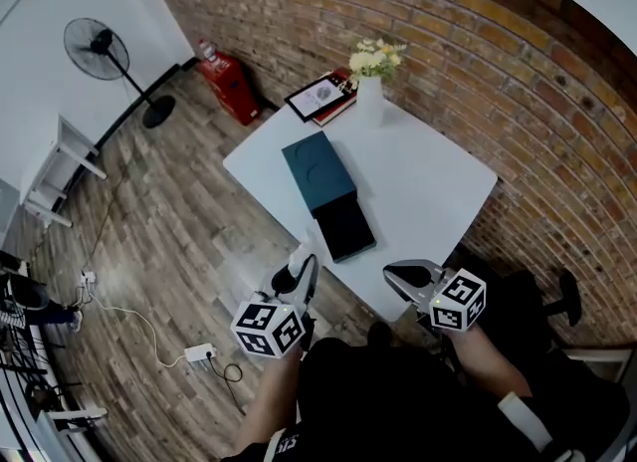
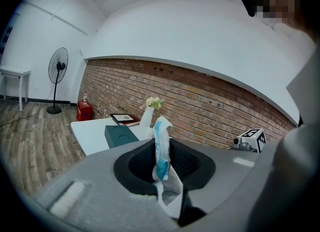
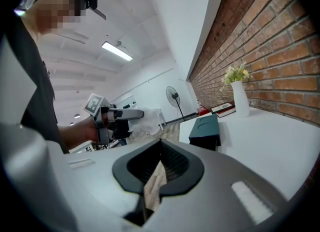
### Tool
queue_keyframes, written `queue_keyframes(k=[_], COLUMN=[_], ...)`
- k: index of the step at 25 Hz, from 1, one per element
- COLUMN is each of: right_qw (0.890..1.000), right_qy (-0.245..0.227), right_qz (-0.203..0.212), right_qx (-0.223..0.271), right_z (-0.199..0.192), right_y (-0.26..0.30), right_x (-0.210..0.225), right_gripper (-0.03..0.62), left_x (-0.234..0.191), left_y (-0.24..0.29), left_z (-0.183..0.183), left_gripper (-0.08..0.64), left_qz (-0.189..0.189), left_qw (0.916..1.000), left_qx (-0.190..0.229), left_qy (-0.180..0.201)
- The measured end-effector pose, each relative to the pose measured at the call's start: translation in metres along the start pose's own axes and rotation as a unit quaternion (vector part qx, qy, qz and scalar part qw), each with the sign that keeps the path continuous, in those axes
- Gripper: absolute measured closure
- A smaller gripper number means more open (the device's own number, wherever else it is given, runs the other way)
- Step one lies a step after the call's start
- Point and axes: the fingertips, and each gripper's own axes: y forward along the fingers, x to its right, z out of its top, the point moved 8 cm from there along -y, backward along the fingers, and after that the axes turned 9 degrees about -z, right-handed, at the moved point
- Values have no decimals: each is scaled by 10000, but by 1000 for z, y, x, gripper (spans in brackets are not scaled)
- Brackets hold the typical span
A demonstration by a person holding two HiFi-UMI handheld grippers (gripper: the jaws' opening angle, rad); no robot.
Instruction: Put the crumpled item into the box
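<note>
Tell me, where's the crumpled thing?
Left gripper view: the crumpled item sits pinched in the left gripper's jaws, short of the table and box.

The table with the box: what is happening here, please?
A person holds a gripper in each hand. The left gripper is shut on a crumpled white and blue paper and is near the edge of the white table. The right gripper is shut and empty. The box lies on the table, its teal lid apparently slid partly off. The paper is not yet in it.
</note>
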Motion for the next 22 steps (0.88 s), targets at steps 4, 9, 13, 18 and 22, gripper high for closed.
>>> queue_keyframes(k=[4,9,13,18,22], right_qw=[9999,9994,9989,9974,9955], right_qy=[138,239,289,428,490], right_qz=[-55,-246,-370,-581,-799], right_qx=[-66,-95,-88,-65,-108], right_z=[5,17,28,35,30], right_y=[10,31,46,67,72], right_x=[12,22,22,23,19], right_gripper=[592,592,591,592,592], left_x=[-14,-43,-62,-83,-95], left_y=[16,36,47,64,81], left_z=[7,21,35,38,30], left_gripper=[490,491,491,491,491], left_qz=[-74,-222,-412,-686,-985], left_qw=[9999,9996,9990,9971,9938], left_qx=[-72,-139,-164,-299,-467], left_qy=[-20,-74,-71,-138,-199])
